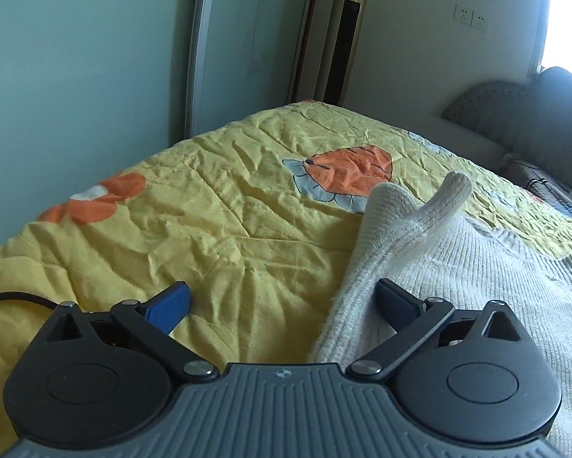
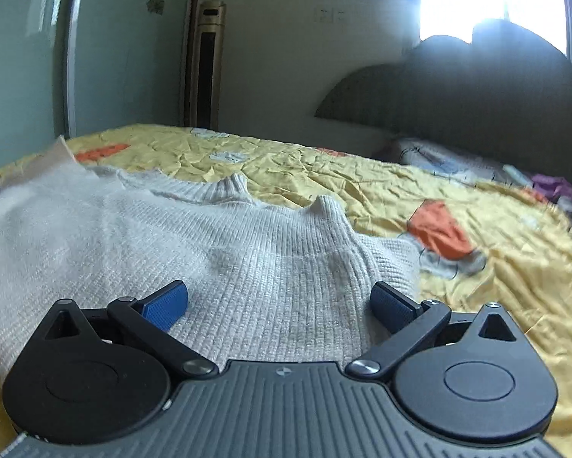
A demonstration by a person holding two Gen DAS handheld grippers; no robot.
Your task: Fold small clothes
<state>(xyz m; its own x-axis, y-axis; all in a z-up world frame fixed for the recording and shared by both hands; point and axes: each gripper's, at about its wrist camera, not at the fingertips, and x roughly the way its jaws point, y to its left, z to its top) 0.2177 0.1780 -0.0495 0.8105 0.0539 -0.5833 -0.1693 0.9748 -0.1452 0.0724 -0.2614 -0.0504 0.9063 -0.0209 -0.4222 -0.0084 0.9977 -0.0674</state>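
A cream ribbed knit sweater (image 1: 458,267) lies on a yellow quilt (image 1: 217,213) with orange cartoon patches. In the left wrist view its left edge is folded up over the body, and a sleeve end (image 1: 454,187) sticks up. My left gripper (image 1: 282,301) stands open over that edge, the right blue finger (image 1: 395,301) against the knit, the left one (image 1: 169,307) over bare quilt. In the right wrist view the sweater (image 2: 248,267) fills the foreground with its collar (image 2: 232,187) beyond. My right gripper (image 2: 280,301) is open just above the knit, nothing pinched.
A pale green wardrobe (image 1: 76,57) and a tall gold fan heater (image 1: 343,34) stand behind the bed. A grey padded headboard (image 2: 477,87) and a patterned pillow (image 2: 450,160) lie to the right, with small items (image 2: 557,187) near it. A black cable (image 1: 15,297) trails at left.
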